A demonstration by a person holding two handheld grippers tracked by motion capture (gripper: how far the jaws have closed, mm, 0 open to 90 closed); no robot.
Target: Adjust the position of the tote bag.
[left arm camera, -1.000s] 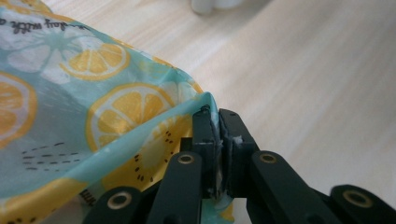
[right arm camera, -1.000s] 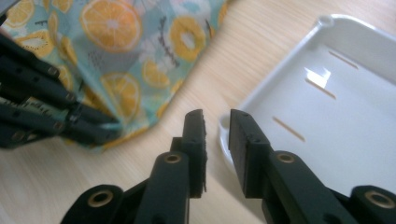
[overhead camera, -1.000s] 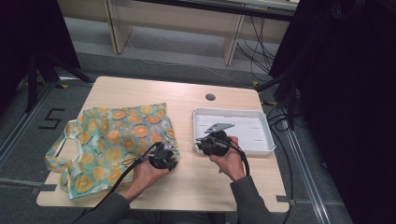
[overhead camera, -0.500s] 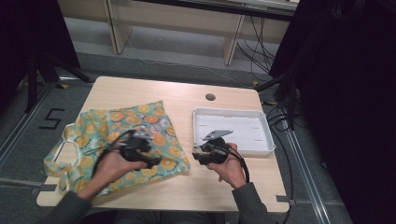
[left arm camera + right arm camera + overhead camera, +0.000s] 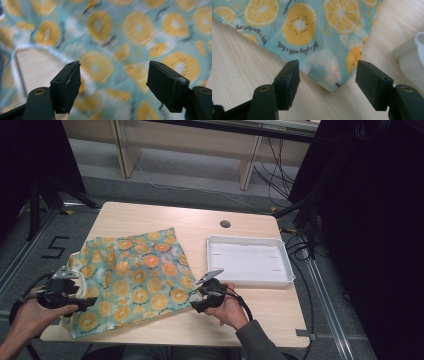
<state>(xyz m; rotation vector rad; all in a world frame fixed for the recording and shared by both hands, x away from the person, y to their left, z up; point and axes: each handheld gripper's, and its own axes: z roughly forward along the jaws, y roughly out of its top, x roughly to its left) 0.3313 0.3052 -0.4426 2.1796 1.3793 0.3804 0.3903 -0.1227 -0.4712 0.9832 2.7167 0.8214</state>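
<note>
Your left hand-held gripper (image 5: pixel 84 304) and right hand-held gripper (image 5: pixel 196 306) have just been opening, nothing gripped; the fruit-print cloth bag (image 5: pixel 132 277) lies flat at centre-left on the worktop (image 5: pixel 250 315).

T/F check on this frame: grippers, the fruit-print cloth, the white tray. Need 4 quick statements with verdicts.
1. The right gripper has its jaws open, with a corner of the fruit-print cloth lying between them. True.
2. The white tray holds the cloth. False: the tray has nothing in it; the cloth lies spread on the table to its left.
3. The left gripper is clamped on the cloth. False: its jaws stand apart above the cloth.
4. The tray sits to the right of the cloth in the high view. True.
</note>
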